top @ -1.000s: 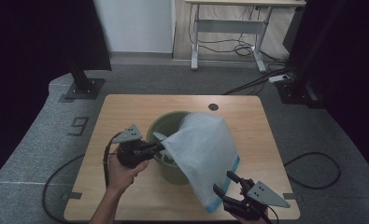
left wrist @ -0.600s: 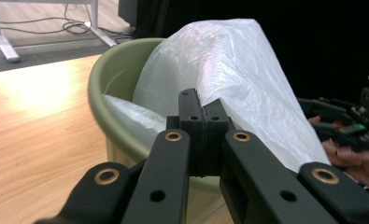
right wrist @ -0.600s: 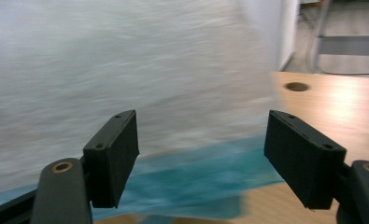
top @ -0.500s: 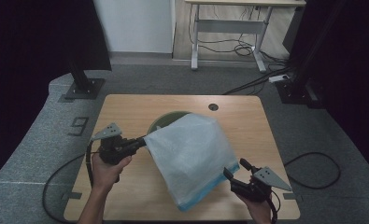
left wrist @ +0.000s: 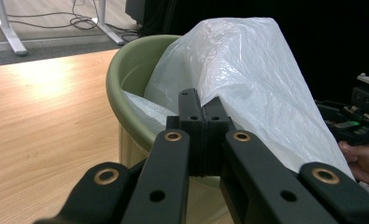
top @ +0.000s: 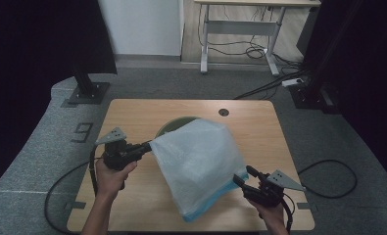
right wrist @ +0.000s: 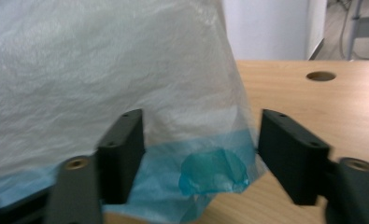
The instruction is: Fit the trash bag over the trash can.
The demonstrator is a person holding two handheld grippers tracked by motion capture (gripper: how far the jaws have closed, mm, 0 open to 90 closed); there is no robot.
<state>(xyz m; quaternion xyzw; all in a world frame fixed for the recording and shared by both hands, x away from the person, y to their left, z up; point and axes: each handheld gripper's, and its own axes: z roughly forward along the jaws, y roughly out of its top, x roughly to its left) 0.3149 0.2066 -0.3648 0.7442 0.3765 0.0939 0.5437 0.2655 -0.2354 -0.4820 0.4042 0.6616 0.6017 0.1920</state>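
two tools work one white plastic bag (top: 198, 164) over the wooden surface (top: 132, 110). nearest, the right tool (top: 245, 179) has its jaws spread and has just been narrowing them, the bag's blue-edged corner (right wrist: 210, 170) lying between them, not yet pinched. to do this well, i'd judge it should close squarely on that blue hem, deep enough not to slip, then pull gently. farther in, the left tool (left wrist: 202, 116) is clenched on the bag's other edge and should hold steady, keeping the film taut. beyond, the green bin (top: 174, 125) stands under the draped bag, part of which hangs inside the rim.
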